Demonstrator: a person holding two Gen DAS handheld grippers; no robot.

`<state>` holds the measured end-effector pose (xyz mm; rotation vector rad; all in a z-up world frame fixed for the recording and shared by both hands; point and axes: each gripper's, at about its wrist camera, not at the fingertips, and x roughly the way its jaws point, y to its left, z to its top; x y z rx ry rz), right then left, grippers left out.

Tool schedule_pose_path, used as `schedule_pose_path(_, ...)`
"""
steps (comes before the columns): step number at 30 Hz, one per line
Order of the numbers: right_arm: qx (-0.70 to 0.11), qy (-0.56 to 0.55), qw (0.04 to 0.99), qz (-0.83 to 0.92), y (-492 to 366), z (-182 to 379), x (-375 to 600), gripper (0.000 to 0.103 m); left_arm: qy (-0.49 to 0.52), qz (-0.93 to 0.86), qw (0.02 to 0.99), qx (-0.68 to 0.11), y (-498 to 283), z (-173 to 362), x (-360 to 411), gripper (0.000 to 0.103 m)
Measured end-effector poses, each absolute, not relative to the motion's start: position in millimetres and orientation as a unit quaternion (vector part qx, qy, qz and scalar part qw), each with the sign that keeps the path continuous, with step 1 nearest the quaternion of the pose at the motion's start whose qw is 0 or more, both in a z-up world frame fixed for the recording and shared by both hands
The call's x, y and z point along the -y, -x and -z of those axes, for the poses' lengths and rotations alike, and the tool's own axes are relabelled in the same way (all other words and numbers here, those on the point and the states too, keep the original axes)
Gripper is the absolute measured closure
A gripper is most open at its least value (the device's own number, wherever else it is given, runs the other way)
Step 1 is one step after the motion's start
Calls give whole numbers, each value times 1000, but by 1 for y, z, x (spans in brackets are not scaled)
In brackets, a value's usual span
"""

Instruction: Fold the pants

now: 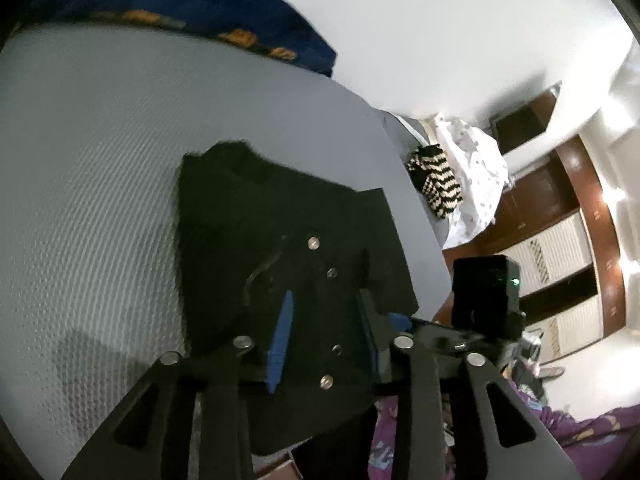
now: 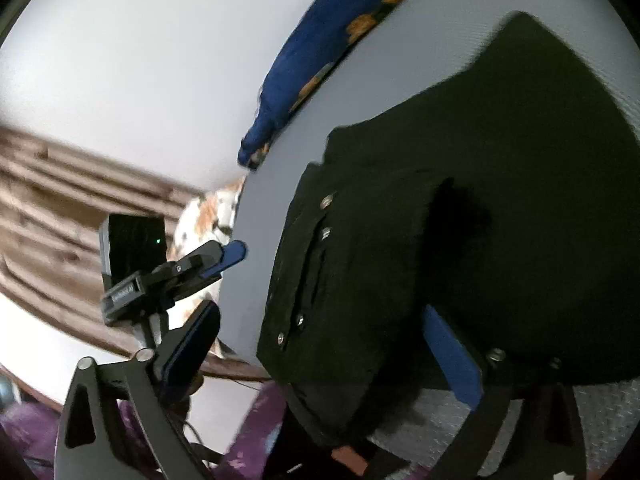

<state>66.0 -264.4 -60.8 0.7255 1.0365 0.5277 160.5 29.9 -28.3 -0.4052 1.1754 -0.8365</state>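
Observation:
The black pants [image 1: 280,236] lie folded on the grey textured mattress [image 1: 88,184], waistband with metal buttons toward me. My left gripper [image 1: 328,320] stands open right over the waistband, one blue pad [image 1: 282,340] on the cloth, holding nothing that shows. In the right wrist view the pants [image 2: 500,220] fill the right half. My right gripper [image 2: 320,344] is open wide; its right blue pad [image 2: 452,356] lies against the pants' near edge. The left gripper [image 2: 224,260] shows at the mattress edge.
A blue pillow with orange print [image 1: 180,4] lies at the far edge of the mattress. A striped cloth [image 1: 436,184] and white laundry [image 1: 476,160] lie to the right. Brown cupboards [image 1: 560,240] stand beyond. Brown curtains [image 2: 60,200] hang at left.

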Motion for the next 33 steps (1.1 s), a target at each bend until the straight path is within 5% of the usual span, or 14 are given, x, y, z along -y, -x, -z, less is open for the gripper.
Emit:
schedule_pose_path(1,-487,-309,778,-249,-69,60,253,75,192,375,731,-536,-159,32,-35,65)
schedule_pose_path(2,-497,-279,786,-239,-72,59,244,93,201,370,729,-540,-159,36,-38,61)
schedule_pose_path(13,-440,-261,823,-250,-80,16,251,96,160,370,739,-539,-151,40,-17,43)
schedule_pose_path(18,-530,-314,744,-260,-81,48,260,78,142,377,737,-543,-149,45,0,42)
schedule_pose_path(21,-495,-352,766,-211,-60,50,302,66,130,380,739,-542,-148,50,4,40)
schedule_pose_path(25,-452,-413,772,-175,-50,54,347,35,126,385,735,-544,-149,56,7,38)
schedule_pose_path(33,-499,-351,768,-194,-77,74,315,32,155,393,724,-546,-153,66,-3,37)
